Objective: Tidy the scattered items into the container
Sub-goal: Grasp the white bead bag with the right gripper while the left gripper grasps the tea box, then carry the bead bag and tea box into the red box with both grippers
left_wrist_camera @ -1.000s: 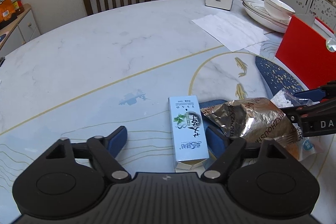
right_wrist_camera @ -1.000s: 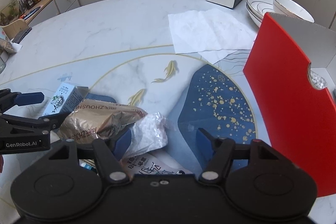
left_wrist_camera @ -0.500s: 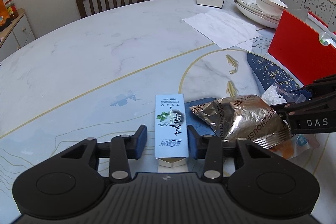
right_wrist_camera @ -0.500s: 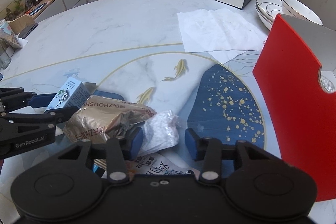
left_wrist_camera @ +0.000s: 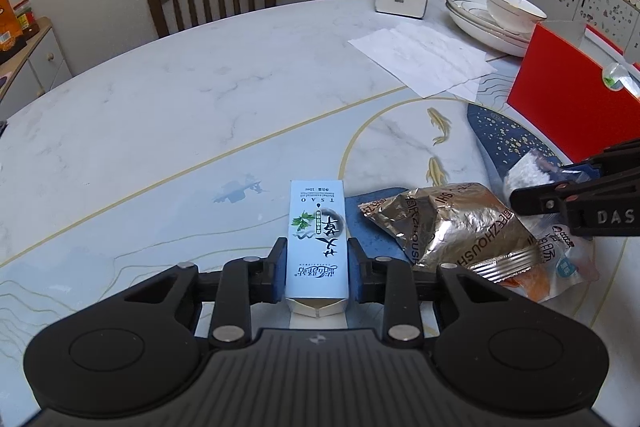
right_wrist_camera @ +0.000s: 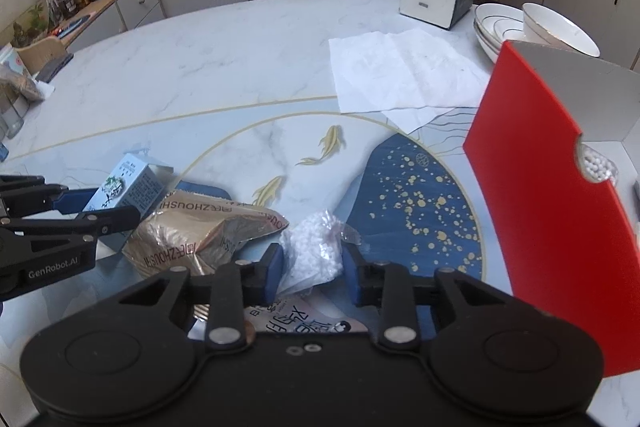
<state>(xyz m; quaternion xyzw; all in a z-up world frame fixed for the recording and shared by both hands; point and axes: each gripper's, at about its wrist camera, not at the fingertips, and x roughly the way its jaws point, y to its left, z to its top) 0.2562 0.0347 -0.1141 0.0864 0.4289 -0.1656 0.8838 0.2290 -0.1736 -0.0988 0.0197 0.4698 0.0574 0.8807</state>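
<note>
On the marble table [left_wrist_camera: 168,99], toward its near edge, the left gripper [left_wrist_camera: 316,267] is clamping the pale blue carton [left_wrist_camera: 316,235]. Beside it, the right gripper [right_wrist_camera: 312,263] is closing around the bag of white beads [right_wrist_camera: 316,247], near the red container [right_wrist_camera: 540,195].

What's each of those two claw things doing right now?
Left gripper: shut on the light blue box.
Right gripper: jaws closing on the clear bag of white beads, pads at its sides.
</note>
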